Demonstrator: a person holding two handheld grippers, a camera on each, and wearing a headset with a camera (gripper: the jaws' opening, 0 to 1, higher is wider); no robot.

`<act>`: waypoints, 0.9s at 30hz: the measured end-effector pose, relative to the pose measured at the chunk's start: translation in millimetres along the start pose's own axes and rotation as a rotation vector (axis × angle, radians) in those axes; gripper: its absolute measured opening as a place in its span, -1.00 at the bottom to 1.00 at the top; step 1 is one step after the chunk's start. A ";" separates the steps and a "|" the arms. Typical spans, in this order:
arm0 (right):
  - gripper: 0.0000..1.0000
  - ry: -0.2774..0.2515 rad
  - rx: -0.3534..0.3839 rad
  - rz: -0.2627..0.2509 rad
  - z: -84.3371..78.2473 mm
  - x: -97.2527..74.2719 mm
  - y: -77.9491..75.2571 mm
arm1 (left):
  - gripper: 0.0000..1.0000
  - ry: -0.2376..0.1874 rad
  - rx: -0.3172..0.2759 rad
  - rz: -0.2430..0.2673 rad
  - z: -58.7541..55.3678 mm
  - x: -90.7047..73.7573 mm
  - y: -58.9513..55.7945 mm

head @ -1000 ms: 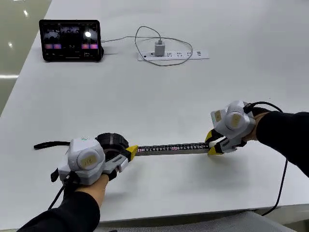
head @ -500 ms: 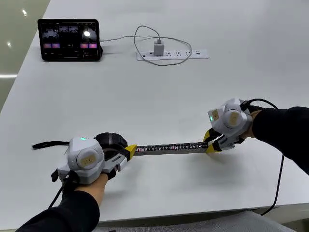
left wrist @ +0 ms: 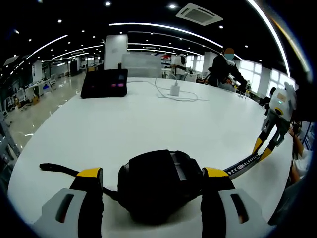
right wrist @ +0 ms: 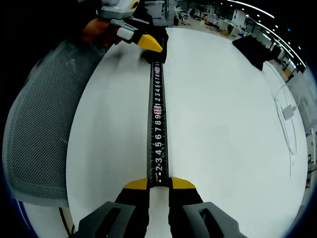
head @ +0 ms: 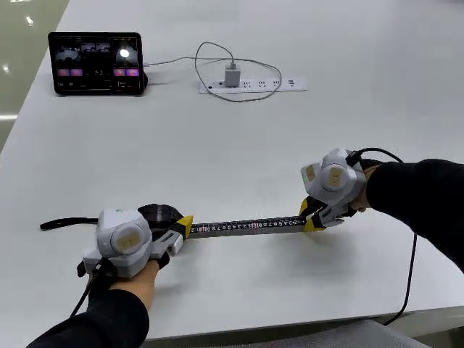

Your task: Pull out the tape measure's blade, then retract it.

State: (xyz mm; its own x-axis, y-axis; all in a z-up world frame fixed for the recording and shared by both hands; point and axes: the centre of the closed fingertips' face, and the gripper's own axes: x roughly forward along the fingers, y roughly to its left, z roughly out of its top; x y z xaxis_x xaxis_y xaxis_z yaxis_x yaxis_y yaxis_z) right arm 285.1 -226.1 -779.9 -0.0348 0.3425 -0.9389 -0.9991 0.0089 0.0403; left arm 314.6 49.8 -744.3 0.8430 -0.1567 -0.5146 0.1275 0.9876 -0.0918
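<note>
A black tape measure case (head: pixel 161 216) lies on the white table (head: pixel 239 159) at the front left. My left gripper (head: pixel 176 233) is shut on the case (left wrist: pixel 161 183), which sits between its yellow-tipped fingers (left wrist: pixel 89 174). The blade (head: pixel 246 226) runs flat along the table to the right, its numbers facing up. My right gripper (head: pixel 310 220) is shut on the blade's end. In the right gripper view the blade (right wrist: pixel 158 114) stretches from my right gripper (right wrist: pixel 159 184) away to the left gripper (right wrist: pixel 143 40). A black wrist strap (head: pixel 61 223) trails left of the case.
A tablet (head: pixel 96 62) with a lit screen stands at the far left. A white power strip (head: pixel 254 85) with a charger and looped cable lies at the far middle. The table's front edge is close below both hands. People stand beyond the table (left wrist: pixel 225 69).
The head camera has shifted a little. Both grippers keep their hold, and the drawn-out blade looks about as long as before.
</note>
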 end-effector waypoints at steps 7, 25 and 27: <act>-0.80 -0.038 0.052 -0.021 0.2 -0.1 -0.3 | 0.29 0.013 0.013 -0.030 -1.7 0.9 -10.0; -0.81 -0.037 0.031 -0.014 1.1 0.1 -0.9 | 0.24 0.047 0.047 -0.028 -3.0 0.6 -9.1; -0.81 -0.038 0.026 -0.015 2.1 0.3 -0.8 | 0.24 0.047 0.047 -0.030 -3.0 0.8 -9.2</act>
State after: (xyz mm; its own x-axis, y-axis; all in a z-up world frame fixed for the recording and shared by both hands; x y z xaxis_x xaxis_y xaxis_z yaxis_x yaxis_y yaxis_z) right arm 285.9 -224.1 -779.5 -0.0182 0.3774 -0.9259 -0.9986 0.0390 0.0355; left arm 312.6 40.6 -746.4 0.8131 -0.1854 -0.5517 0.1774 0.9817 -0.0684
